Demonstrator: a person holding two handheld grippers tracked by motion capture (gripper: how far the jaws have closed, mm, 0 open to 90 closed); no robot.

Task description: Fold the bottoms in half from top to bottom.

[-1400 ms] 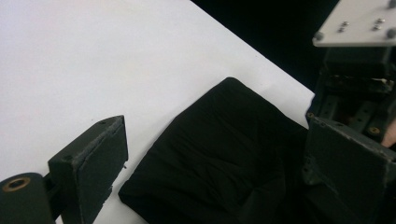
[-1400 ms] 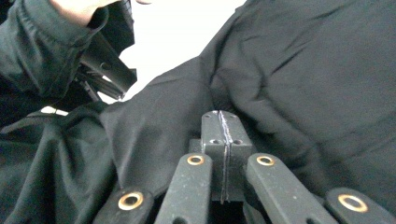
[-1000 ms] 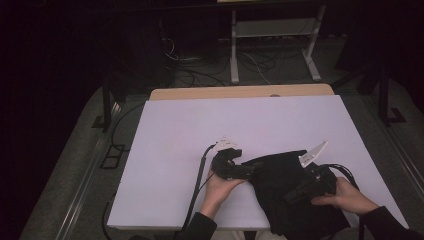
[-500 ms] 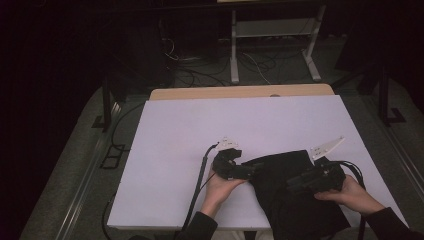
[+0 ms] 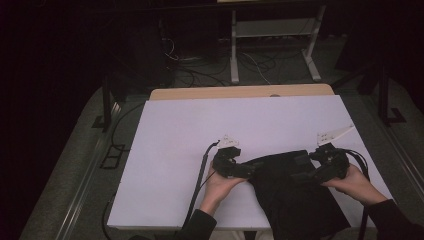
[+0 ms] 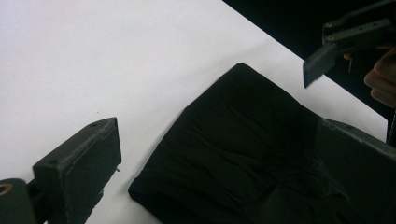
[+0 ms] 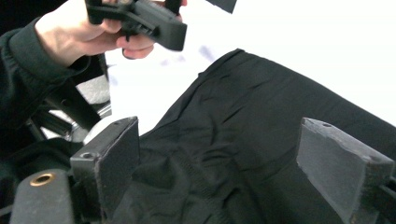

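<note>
Above black cloth (image 5: pixel 292 192), right hand-held gripper (image 5: pixel 306 170) (agape)

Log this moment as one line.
left gripper: open by black cloth | right gripper: jaws just opened, over cloth | table

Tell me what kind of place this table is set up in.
Probably a lab or recording workspace, not a home. A white-topped table stands in a dark room, loose cables lie on the floor behind it beside a metal stand, and a black cloth is handled with hand-held grippers.
</note>
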